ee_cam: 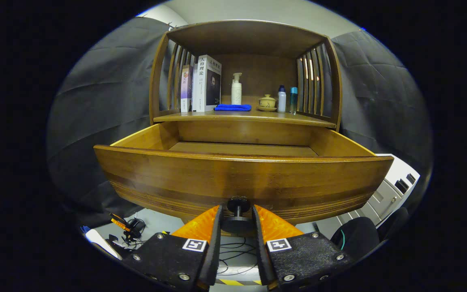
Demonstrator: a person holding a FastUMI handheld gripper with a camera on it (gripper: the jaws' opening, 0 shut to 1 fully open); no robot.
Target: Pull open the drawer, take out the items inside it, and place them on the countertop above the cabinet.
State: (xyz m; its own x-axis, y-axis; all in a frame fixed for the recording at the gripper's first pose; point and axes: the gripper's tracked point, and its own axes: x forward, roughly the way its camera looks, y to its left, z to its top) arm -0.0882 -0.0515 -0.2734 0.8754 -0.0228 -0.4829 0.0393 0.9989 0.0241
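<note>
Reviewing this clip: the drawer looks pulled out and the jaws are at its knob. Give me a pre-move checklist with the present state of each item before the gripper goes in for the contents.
1. Drawer open far enough to reach into: ok, its floor shows behind the front panel.
2. Gripper released from the knob: not ok, the jaws sit on either side of the knob, close against it.
3. Firm pinch on the knob: cannot tell.
4. Items located in the drawer: cannot tell, the visible floor looks bare and the front panel hides the near part.
5. Free spot on the countertop: ok, bare wood in front of the blue cloth and books.
6. Path up over the drawer front: ok.
</note>
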